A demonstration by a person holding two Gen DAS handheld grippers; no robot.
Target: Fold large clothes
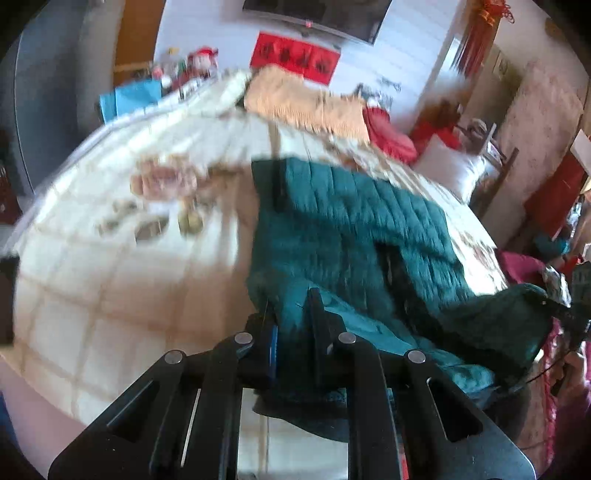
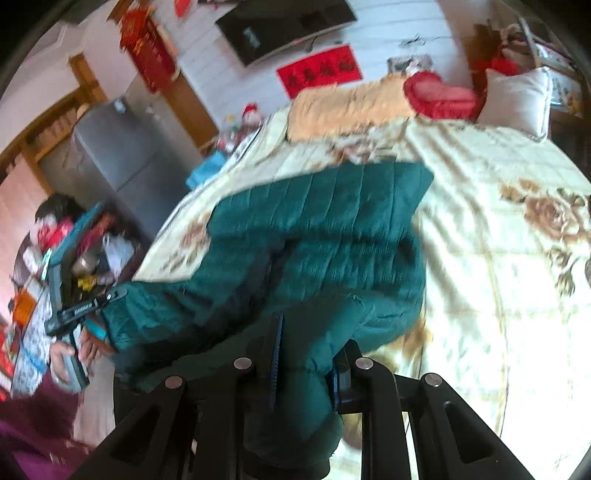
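Note:
A dark green quilted jacket lies on a floral cream bedspread. My left gripper is shut on a near edge of the jacket and lifts it a little. In the right wrist view the jacket stretches across the bed, and my right gripper is shut on a thick bunch of its fabric. The left gripper shows at the left there, clamping the jacket's other end. The right gripper shows at the far right edge of the left wrist view.
An orange blanket, a red cushion and a white pillow lie at the bed's far end. A grey fridge and a cluttered table stand to the left. A TV hangs on the wall.

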